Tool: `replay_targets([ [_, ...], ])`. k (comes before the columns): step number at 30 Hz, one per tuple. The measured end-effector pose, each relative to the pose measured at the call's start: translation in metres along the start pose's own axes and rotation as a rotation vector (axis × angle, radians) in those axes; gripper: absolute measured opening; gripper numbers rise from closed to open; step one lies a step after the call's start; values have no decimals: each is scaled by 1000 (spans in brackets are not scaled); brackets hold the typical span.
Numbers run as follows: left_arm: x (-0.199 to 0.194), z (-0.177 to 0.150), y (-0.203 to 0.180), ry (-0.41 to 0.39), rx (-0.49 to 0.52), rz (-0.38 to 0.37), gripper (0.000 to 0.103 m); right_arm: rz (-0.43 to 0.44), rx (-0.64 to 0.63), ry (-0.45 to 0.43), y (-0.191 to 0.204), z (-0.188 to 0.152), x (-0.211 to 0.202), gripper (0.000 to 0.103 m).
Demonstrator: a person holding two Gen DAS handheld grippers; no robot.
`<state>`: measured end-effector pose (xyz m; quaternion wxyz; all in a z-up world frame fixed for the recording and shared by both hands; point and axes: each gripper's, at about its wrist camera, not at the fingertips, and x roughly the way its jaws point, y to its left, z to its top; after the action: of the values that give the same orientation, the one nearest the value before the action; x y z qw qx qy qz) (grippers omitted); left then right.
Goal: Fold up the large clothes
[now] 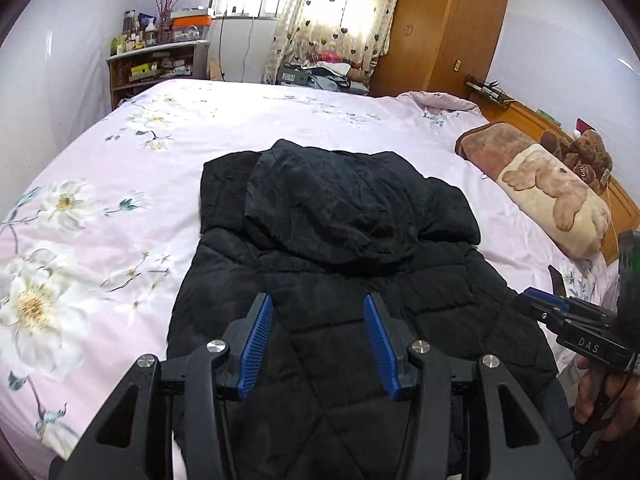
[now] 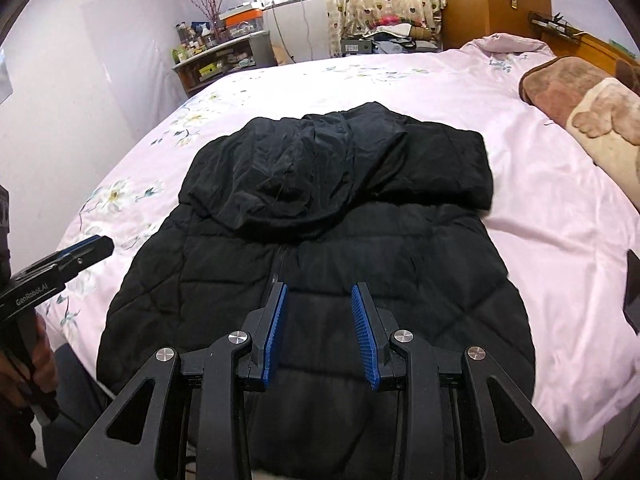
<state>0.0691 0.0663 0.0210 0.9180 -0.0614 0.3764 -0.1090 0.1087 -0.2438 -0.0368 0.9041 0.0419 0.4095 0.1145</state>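
Observation:
A black quilted jacket lies flat on the pink floral bed, with its hood laid over the chest. The hem reaches the bed's near edge. My left gripper hovers above the jacket's lower left part, open, with only fabric showing well below its blue pads. My right gripper hovers over the lower middle beside the zipper, also open and holding nothing. Each gripper shows at the edge of the other view: the right gripper and the left gripper, both in a person's hands.
A bear-print blanket roll and a teddy bear lie along the headboard at the right. A cluttered shelf, a pile of clothes and a wooden wardrobe stand beyond the bed. Bare sheet surrounds the jacket.

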Motion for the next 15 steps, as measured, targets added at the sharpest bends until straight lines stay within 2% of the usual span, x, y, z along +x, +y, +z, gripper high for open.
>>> replay_targets([
  [4,-14,-12,-4,-1,12,10,50,8,6,-11,2,-14,-17,43],
  [15,-28,-37,2,20,19,47,50,0,44,-18,-10,-33,-33,44],
])
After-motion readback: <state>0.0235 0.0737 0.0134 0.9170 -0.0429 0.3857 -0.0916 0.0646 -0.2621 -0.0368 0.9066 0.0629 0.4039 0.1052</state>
